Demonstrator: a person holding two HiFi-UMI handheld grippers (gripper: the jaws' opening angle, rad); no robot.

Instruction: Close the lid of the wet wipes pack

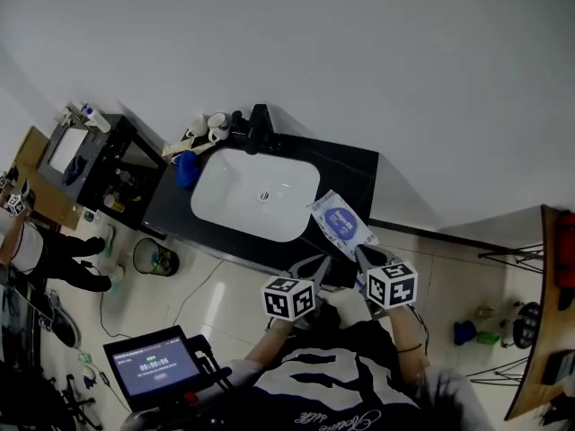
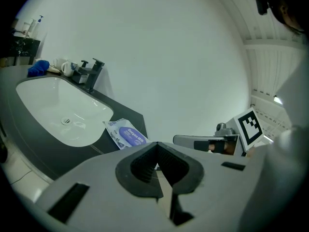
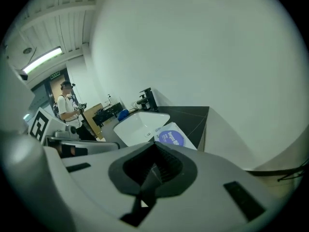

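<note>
A washstand mock-up in a test room rather than a home bathroom.
A white sink [image 1: 225, 197] with a black tap [image 1: 260, 126] sits in a black desk [image 1: 356, 174] against a bare wall [image 1: 314, 52]. The tiled floor [image 1: 235, 305] around it carries a loose cable [image 1: 199, 284], a timer screen [image 1: 153, 365], a bin [image 1: 154, 259] and tripod legs [image 1: 503, 255], under a strip light [image 3: 42, 58].

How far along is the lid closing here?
Done: nothing can be confirmed; the wet wipes pack lies on the counter beside the sink, its purple lid looking flat. In hand: nothing; left gripper and right gripper hover short of it, jaws shut, empty. Left: reach and press the lid, if open.
</note>
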